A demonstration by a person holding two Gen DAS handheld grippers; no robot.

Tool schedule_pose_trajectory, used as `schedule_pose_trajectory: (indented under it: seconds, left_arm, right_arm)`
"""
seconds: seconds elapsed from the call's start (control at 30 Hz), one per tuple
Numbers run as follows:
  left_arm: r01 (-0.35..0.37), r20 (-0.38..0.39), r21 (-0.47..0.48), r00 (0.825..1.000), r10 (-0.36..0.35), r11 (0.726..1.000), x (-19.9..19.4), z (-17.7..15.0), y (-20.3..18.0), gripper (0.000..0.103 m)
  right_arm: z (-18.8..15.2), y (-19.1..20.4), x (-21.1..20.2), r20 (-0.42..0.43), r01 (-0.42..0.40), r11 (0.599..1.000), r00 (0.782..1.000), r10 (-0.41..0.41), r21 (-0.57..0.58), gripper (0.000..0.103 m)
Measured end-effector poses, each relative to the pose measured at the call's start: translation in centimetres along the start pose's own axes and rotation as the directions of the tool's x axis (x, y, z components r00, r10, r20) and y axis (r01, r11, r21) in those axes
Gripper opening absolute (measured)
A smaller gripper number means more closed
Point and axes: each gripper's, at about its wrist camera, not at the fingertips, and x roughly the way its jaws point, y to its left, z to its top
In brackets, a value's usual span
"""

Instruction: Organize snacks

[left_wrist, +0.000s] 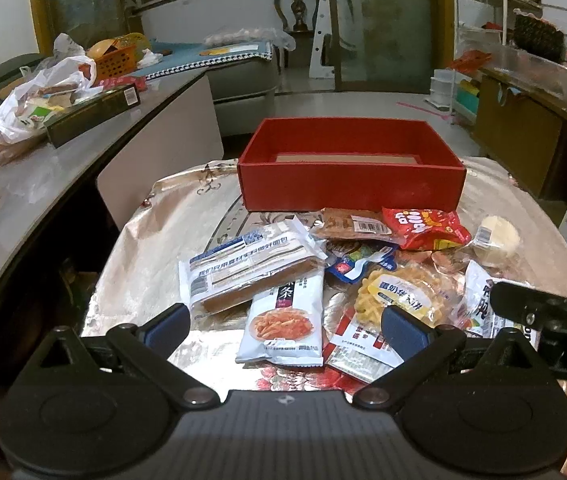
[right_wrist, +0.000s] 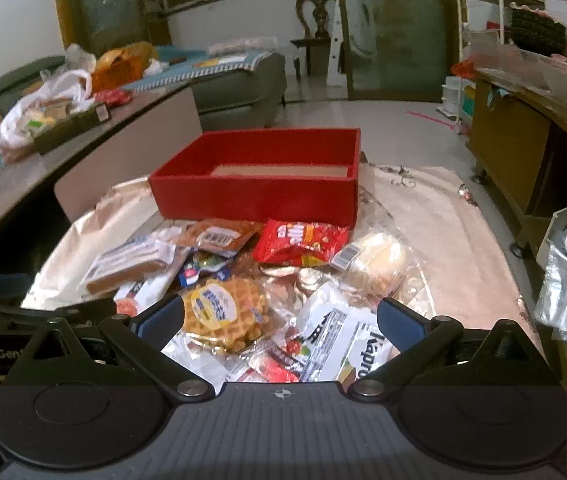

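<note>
Nearest the left wrist camera, the left gripper [left_wrist: 285,328] has its jaws spread as wide as they go, blue rubbery pads facing each other with nothing between them but air above the snack pile. The right gripper [right_wrist: 281,322] stands equally wide and holds nothing, hovering over a crinkly clear-wrapped waffle [right_wrist: 225,312] with a gridded golden surface and a round yellow label.

Under the left gripper lies a flat white pouch [left_wrist: 283,328] printed with a picture of orange noodle strips. Just behind it, and overlapping its top edge, sits a long rectangular bread bar [left_wrist: 249,266] in a translucent wrapper with blue lettering. To the right, a white glossy packet [right_wrist: 337,344] with bold black print lies under the right gripper.

The snacks are heaped together in the middle of the tabletop [left_wrist: 143,264], which is covered with a shiny, wrinkled cloth bearing a floral pattern. Further back in the pile are a brown flat pack [left_wrist: 353,224] with a barcode sticker, a puffy red bag [left_wrist: 429,228] with white lettering, and a pale round bun [right_wrist: 375,258] in clear film.

Beyond the pile, touching its far edge, stands the red box [left_wrist: 351,184], rectangular, matte and open-topped, with a bare cardboard floor showing inside.
</note>
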Motion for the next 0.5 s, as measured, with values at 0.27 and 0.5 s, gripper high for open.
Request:
schedule_pose_trajectory:
  seconds: [0.27,0.5]
  left_arm:
    - [-0.003,-0.008,0.01,1.0,0.003,1.0,0.33,-0.41,-0.16,0.097]
    - [-0.004,-0.013,0.019,1.0,0.004,1.0,0.48,-0.49,-0.3,0.097]
  right_arm:
    - [-0.12,-0.38,0.36,-0.025,-0.021,0.999,0.999,0.022,0.038,0.103]
    - [-0.28,-0.27,0.6,-0.045,-0.02,0.999,0.999,0.022,0.03,0.103]
